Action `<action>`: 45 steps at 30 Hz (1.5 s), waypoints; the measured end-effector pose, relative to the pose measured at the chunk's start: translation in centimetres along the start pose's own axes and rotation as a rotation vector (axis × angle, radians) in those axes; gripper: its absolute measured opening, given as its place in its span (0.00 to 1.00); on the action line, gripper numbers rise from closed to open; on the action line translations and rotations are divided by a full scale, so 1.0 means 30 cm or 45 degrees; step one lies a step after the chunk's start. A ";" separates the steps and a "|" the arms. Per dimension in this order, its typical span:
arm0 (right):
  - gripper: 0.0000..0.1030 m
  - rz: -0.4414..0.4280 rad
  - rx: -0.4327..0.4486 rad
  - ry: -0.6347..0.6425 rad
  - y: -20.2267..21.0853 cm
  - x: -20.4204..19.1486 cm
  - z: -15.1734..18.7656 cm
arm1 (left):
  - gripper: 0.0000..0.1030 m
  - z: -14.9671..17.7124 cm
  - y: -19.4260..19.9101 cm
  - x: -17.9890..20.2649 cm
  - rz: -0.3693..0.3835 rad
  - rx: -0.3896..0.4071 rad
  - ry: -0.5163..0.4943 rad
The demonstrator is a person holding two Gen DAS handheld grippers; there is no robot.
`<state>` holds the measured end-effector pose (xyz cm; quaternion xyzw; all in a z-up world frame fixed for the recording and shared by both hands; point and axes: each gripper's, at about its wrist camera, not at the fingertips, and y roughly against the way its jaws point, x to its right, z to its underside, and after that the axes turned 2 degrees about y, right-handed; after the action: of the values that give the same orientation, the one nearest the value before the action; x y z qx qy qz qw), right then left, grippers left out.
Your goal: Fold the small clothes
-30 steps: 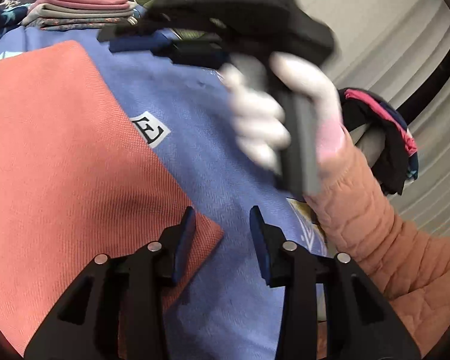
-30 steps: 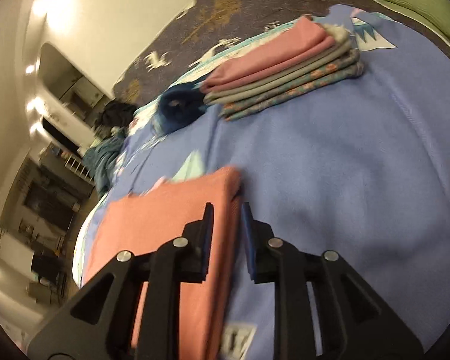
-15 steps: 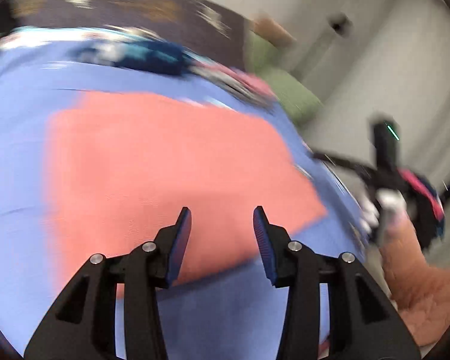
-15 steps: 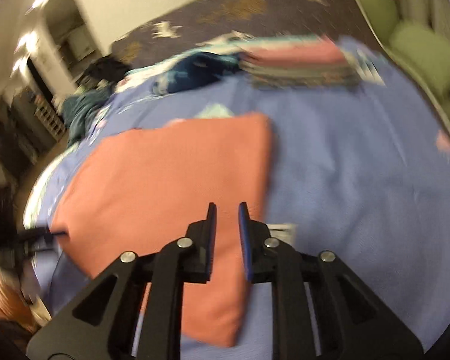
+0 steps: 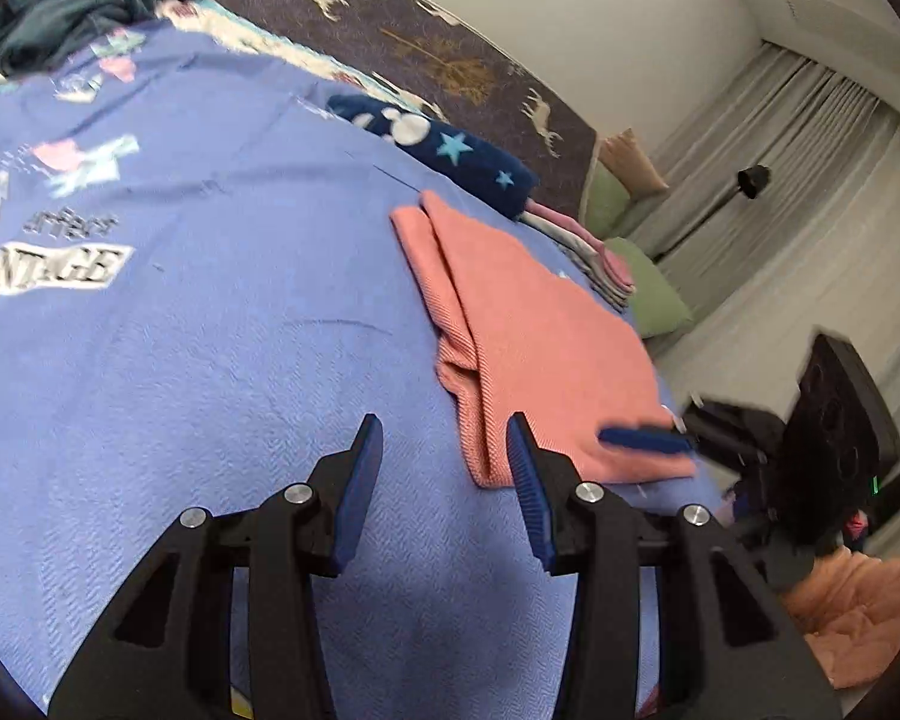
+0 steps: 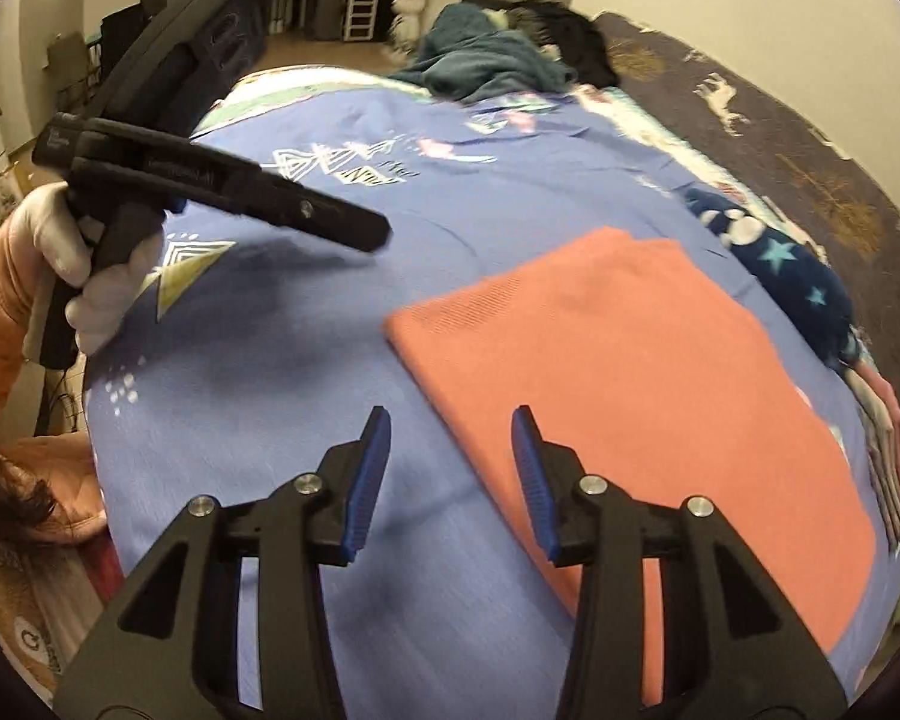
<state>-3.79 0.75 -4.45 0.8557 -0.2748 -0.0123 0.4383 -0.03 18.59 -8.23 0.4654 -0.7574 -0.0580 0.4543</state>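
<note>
A salmon-pink folded cloth [image 6: 636, 384] lies flat on the blue bedspread [image 6: 306, 312]; it also shows in the left wrist view [image 5: 528, 336]. My left gripper [image 5: 444, 462] is open and empty, just left of the cloth's near corner. It shows from the side in the right wrist view [image 6: 354, 231], over bare bedspread. My right gripper [image 6: 450, 456] is open and empty, above the cloth's near left edge. In the left wrist view its blue fingertips [image 5: 642, 438] hover over the cloth's near right corner.
A stack of folded clothes [image 5: 594, 252] lies beyond the pink cloth, also at the right in the right wrist view [image 6: 894, 468]. A navy star-print roll [image 5: 450, 150] lies beside it. A teal and dark clothes heap [image 6: 498, 60] sits at the bed's far end.
Both grippers have swung round to new spots over the bed. My right gripper has gone from nearly shut to wide open. The left stays open. The pink cloth lies flat as before.
</note>
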 end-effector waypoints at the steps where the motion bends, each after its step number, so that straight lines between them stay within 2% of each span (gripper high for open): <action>1: 0.41 0.014 -0.008 -0.030 -0.006 0.029 -0.034 | 0.43 0.004 -0.010 0.005 0.022 -0.011 -0.005; 3: 0.41 0.021 -0.017 -0.119 -0.018 0.120 -0.096 | 0.43 -0.010 -0.035 0.016 0.059 -0.034 -0.027; 6: 0.41 -0.019 -0.061 -0.323 -0.099 0.328 -0.230 | 0.43 -0.049 -0.093 0.030 0.114 -0.076 -0.052; 8: 0.41 -0.021 -0.075 -0.379 -0.137 0.407 -0.291 | 0.43 -0.072 -0.147 0.027 0.118 -0.120 -0.044; 11: 0.41 0.009 -0.159 -0.388 -0.264 0.505 -0.404 | 0.42 -0.087 -0.210 0.020 0.097 -0.172 -0.010; 13: 0.41 -0.018 -0.229 -0.377 -0.338 0.517 -0.449 | 0.41 -0.099 -0.227 0.027 0.114 -0.168 -0.018; 16: 0.42 -0.018 -0.306 -0.275 -0.427 0.473 -0.501 | 0.41 -0.107 -0.246 0.021 0.133 -0.174 -0.005; 18: 0.51 0.016 -0.365 -0.185 -0.479 0.428 -0.516 | 0.41 -0.111 -0.251 0.013 0.166 -0.179 0.008; 22: 0.53 0.083 -0.472 -0.127 -0.571 0.412 -0.510 | 0.41 -0.106 -0.259 0.017 0.211 -0.208 0.001; 23: 0.51 0.096 -0.493 -0.138 -0.587 0.421 -0.505 | 0.41 -0.104 -0.262 0.020 0.214 -0.218 -0.007; 24: 0.28 0.106 -0.510 -0.164 -0.603 0.438 -0.498 | 0.36 -0.102 -0.265 0.023 0.214 -0.227 -0.015; 25: 0.04 0.120 -0.509 -0.183 -0.604 0.448 -0.498 | 0.19 -0.097 -0.269 0.024 0.214 -0.239 -0.018; 27: 0.04 0.088 -0.421 -0.281 -0.568 0.483 -0.506 | 0.13 -0.081 -0.276 0.014 0.224 -0.268 0.008; 29: 0.00 -0.010 -0.286 -0.386 -0.504 0.531 -0.517 | 0.11 -0.075 -0.265 0.006 0.243 -0.268 0.023; 33: 0.00 -0.076 -0.236 -0.538 -0.448 0.640 -0.523 | 0.11 -0.066 -0.254 0.016 0.206 -0.261 0.001; 37: 0.05 -0.071 -0.353 -0.472 -0.476 0.647 -0.508 | 0.11 -0.057 -0.238 0.012 0.212 -0.252 0.013; 40: 0.05 -0.112 -0.437 -0.410 -0.520 0.612 -0.491 | 0.12 -0.064 -0.244 -0.001 0.228 -0.254 0.038; 43: 0.18 -0.169 -0.491 -0.352 -0.550 0.571 -0.481 | 0.12 -0.072 -0.256 0.003 0.218 -0.252 0.023; 45: 0.34 -0.262 -0.484 -0.328 -0.549 0.538 -0.481 | 0.12 -0.073 -0.259 0.003 0.228 -0.253 0.019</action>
<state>21.26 11.38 -4.49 0.7728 -0.2325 -0.2171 0.5491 6.65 14.91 -10.85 0.3488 -0.7831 -0.0885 0.5073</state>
